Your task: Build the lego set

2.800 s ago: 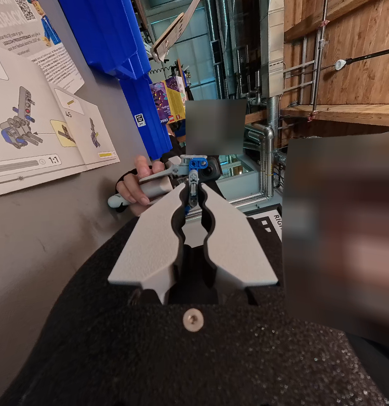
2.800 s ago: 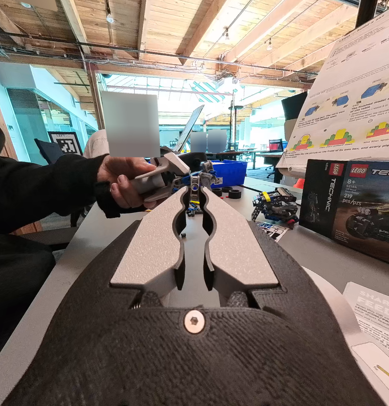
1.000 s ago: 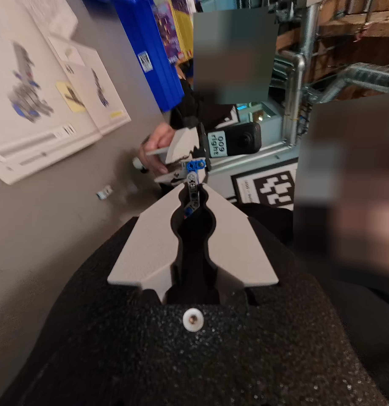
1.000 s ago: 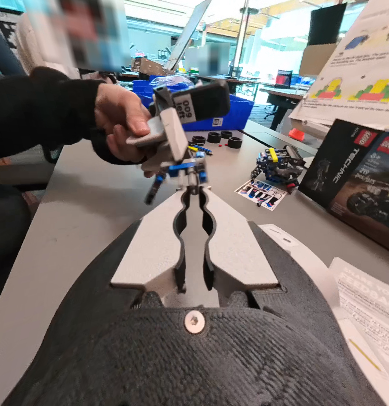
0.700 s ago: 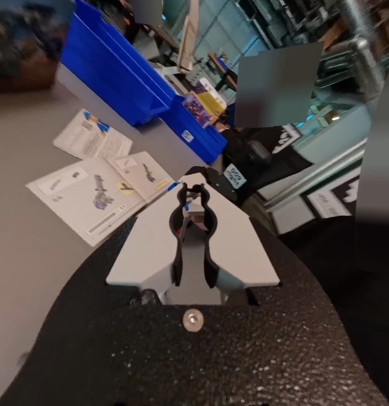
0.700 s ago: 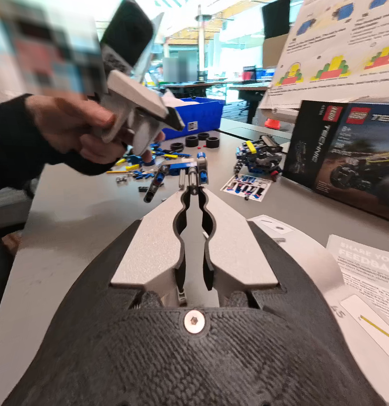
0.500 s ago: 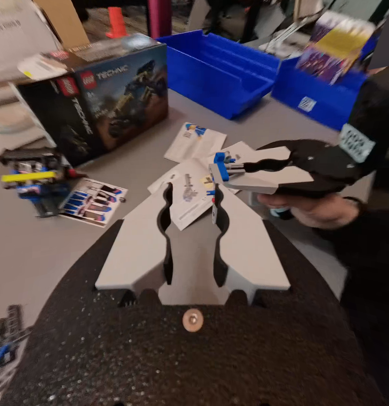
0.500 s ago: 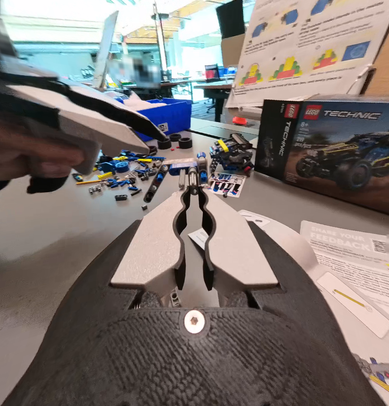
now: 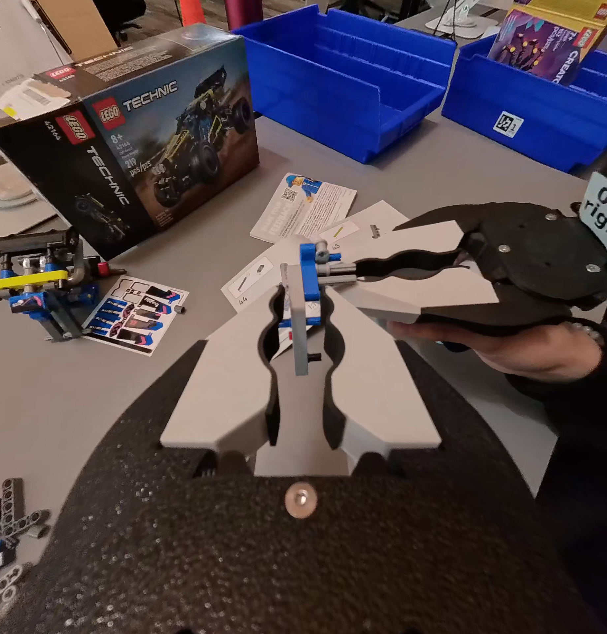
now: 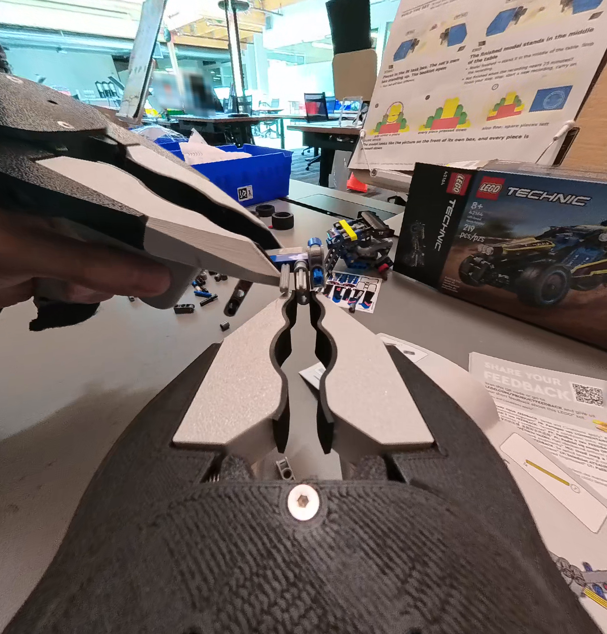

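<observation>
A small blue and grey Lego sub-assembly [image 9: 308,274] hangs above the grey table [image 9: 89,394]. My right gripper [image 10: 302,297] is shut on its grey pins; it comes in from the right in the left wrist view [image 9: 355,274]. My left gripper [image 9: 301,291] has its fingers on either side of the sub-assembly's grey beam and blue piece and pinches them. In the right wrist view the left gripper [image 10: 276,266] reaches in from the left and meets the sub-assembly [image 10: 314,260] at its tips.
The Lego set box [image 9: 141,137] stands at the back. A part-built model [image 9: 38,284] sits beside a sticker sheet [image 9: 134,312]. An open instruction booklet [image 9: 250,284] and a leaflet [image 9: 305,209] lie under the grippers. Blue bins [image 9: 346,85] stand behind. Loose parts [image 10: 206,291] and tyres [image 10: 281,219] lie at left. My left and right fingertips are right by each other.
My left gripper let go, opened, swung round and has now closed on the sub-assembly from another side. My right gripper kept its hold and came lower over the booklet.
</observation>
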`<state>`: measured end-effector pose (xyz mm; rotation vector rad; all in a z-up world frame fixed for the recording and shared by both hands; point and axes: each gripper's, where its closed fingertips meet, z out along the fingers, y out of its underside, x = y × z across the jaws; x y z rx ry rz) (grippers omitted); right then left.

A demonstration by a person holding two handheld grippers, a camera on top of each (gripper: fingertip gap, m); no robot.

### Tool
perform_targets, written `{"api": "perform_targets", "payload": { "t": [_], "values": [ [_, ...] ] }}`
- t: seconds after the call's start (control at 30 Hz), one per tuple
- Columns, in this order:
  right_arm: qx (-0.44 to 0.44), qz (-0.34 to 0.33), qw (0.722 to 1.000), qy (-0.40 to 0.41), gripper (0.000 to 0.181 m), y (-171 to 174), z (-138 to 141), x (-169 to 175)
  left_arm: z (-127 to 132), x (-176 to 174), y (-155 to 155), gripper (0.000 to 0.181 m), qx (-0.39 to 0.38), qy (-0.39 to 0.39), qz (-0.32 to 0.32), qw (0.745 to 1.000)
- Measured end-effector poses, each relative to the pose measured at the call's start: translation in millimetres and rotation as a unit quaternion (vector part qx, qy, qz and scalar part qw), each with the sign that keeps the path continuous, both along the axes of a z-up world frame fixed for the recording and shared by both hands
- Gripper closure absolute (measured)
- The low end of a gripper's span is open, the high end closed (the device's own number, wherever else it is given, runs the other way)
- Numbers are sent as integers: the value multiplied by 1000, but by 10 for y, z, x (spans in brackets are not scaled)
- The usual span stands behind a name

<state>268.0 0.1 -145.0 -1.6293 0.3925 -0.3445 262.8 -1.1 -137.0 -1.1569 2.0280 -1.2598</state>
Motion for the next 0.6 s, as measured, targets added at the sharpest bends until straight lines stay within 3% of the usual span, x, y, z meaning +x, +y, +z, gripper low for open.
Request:
{"api": "perform_targets", "payload": {
  "t": [0.03,0.4,0.6],
  "values": [
    [1,-1,1000,-4,176,5,6,-6,-6,0,-3,166,-2,2,-1,1000],
    [-6,-12,1000,-13,176,9,1,13,-2,26,8,168,7,-29,-3,1000],
    [-7,4,1000,-11,172,-1,-31,11,-28,36,48,167,-46,14,-11,999]
  ]
}}
